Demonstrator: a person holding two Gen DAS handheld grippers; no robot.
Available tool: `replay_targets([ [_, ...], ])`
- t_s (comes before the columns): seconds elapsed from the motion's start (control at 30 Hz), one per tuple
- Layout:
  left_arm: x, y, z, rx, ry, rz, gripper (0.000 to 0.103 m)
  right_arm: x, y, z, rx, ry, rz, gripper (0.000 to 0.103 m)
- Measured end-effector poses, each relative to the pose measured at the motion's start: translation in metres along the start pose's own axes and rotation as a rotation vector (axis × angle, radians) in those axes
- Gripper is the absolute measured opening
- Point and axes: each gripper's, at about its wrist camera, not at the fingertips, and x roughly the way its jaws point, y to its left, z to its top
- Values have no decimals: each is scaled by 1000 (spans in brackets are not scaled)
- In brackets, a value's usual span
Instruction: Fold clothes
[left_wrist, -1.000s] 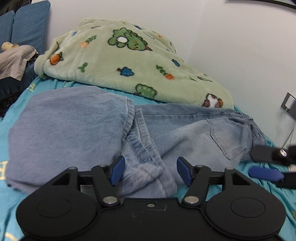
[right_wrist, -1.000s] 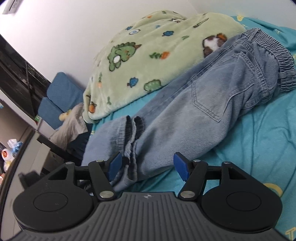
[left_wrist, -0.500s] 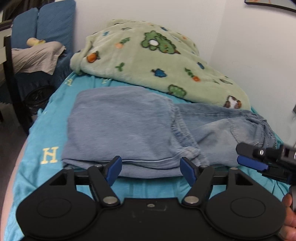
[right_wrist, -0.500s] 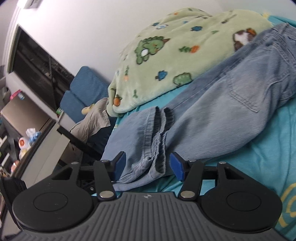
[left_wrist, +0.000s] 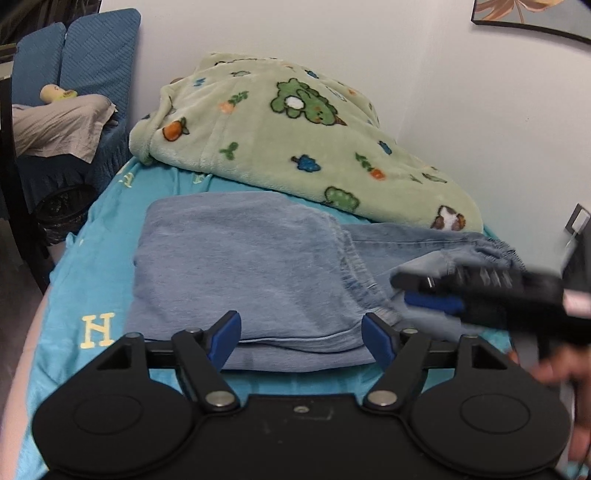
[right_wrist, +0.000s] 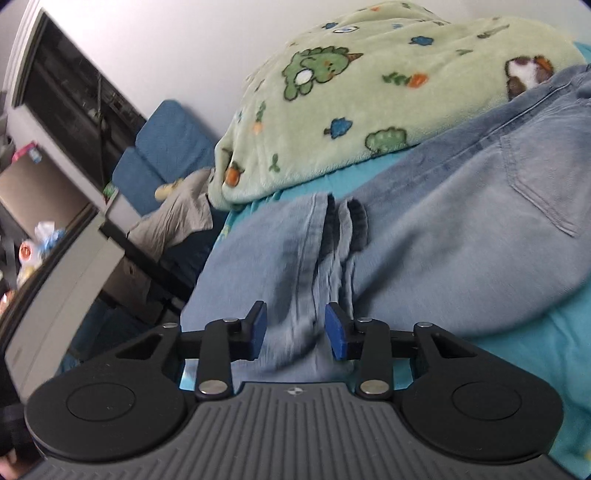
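Blurring hides whether right gripper (right_wrist: 294, 329) fingers (right_wrist: 337, 331), closing, touch jeans (right_wrist: 424, 251).

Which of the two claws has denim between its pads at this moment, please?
The right claw: its closing pads flank the jeans' bunched hem. The left claw sits opening before the fold, gripping nothing.

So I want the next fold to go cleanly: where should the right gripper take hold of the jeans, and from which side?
Best at the bunched leg cuffs, which lie stacked on top of the jeans: their layered edges give something to pinch. Come in low from the near bed edge, as the right gripper already does; its jaws are closing with denim between them. The left gripper is opening, clear of the fabric.
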Motion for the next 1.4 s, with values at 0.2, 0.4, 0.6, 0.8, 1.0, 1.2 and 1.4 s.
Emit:
replay_targets([
  [0.2,10,31,-3,-100,20,-19,69,54,-1,23,-85,64,-55,46],
  [0.4,0,42,4,-166,-3,-65,69,77,2,33,-64,62,14,47],
  [0.6,-5,58,5,-264,-6,-93,69,110,17,39,-139,115,-89,51],
  [0.8,-8,60,7,-294,-13,-103,69,127,14,38,-108,203,-202,51],
  [1.0,-10,65,8,-331,-18,-131,69,127,25,29,-180,247,-227,59],
  [1.2,-9,63,6,-296,-11,-101,69,125,57,20,-314,205,-361,11],
  [1.4,-11,63,5,-290,-24,-101,69,90,77,52,-328,53,-368,5],
])
